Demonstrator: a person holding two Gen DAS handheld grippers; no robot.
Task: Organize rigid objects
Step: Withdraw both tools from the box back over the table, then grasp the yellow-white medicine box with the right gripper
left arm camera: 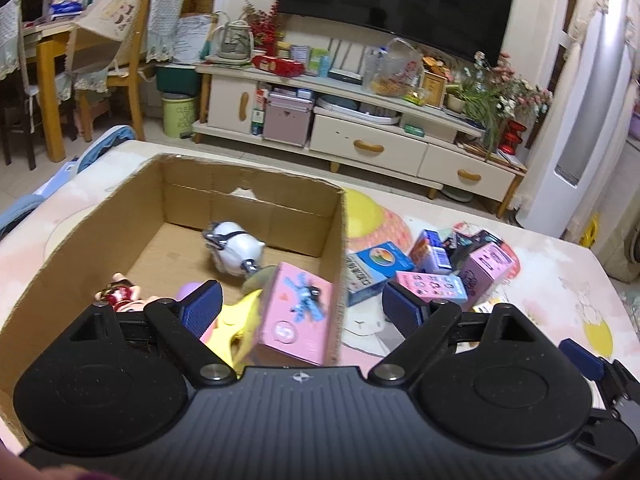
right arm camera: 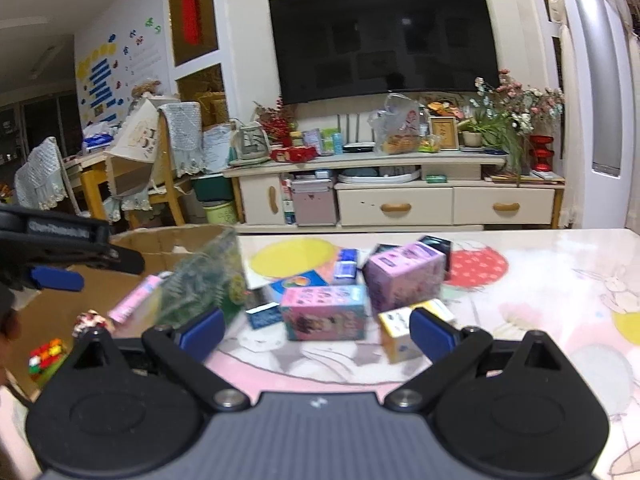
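An open cardboard box (left arm camera: 336, 216) stands on the table at the left. Inside lie a white figure (left arm camera: 236, 248), a small red-and-pink doll (left arm camera: 120, 292), a yellow toy (left arm camera: 240, 320) and a pink box marked 5 (left arm camera: 296, 316), which looks blurred and tilted against the box's right wall. My left gripper (left arm camera: 300, 308) is open above the box's near right corner, holding nothing. Several small cartons lie on the table right of the box: a pink-and-teal one (right arm camera: 324, 312), a purple one (right arm camera: 404, 276), a yellow-white one (right arm camera: 396, 332). My right gripper (right arm camera: 316, 332) is open, just before the pink-and-teal carton.
The table (right arm camera: 540, 300) has a pink cartoon cloth. The left gripper shows at the left edge of the right wrist view (right arm camera: 52, 252). Beyond the table stand a TV cabinet (left arm camera: 360, 136), a dark TV (right arm camera: 384, 40) and wooden chairs (left arm camera: 120, 64).
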